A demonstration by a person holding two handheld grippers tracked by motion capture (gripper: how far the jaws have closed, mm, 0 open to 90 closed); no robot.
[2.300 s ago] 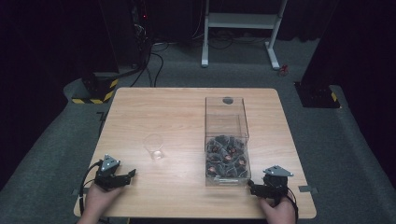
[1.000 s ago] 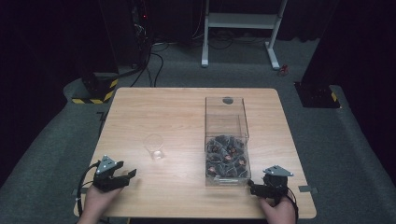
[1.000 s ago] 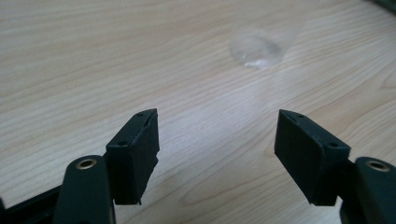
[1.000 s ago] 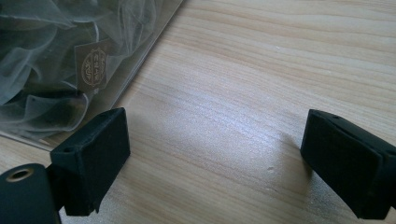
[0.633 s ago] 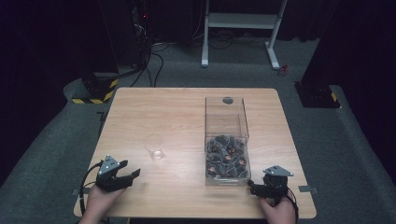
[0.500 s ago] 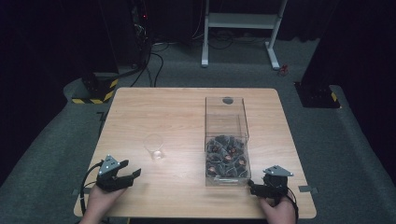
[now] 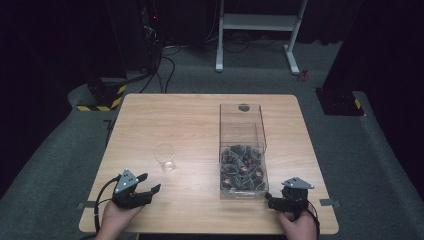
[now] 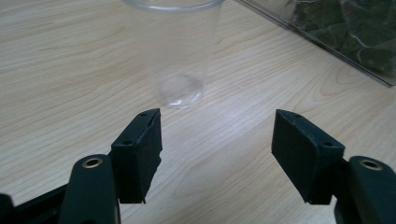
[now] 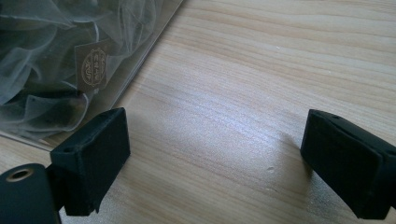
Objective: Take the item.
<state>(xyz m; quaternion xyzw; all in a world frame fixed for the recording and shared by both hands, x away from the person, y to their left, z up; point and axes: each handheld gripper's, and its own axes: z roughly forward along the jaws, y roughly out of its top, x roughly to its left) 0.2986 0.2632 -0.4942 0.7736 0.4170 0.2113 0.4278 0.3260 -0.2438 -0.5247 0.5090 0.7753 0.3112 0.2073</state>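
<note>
A: Any writing you can read?
B: Hardly. One brown tag [image 9: 93, 63] in the box [image 9: 140, 70] of mesh bags carries a round gold emblem, but its characters are too small to make out
A: Anything else marked?
B: Yellow-and-black hazard stripes [image 7: 100, 102] on a base on the floor, no words on them

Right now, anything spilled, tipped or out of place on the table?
Nothing stands out. The clear cup stands upright and empty on the table. The clear box sits square, its mesh pouches all inside at the near end. Both hand-held grippers, left and right, are open and hold nothing.
</note>
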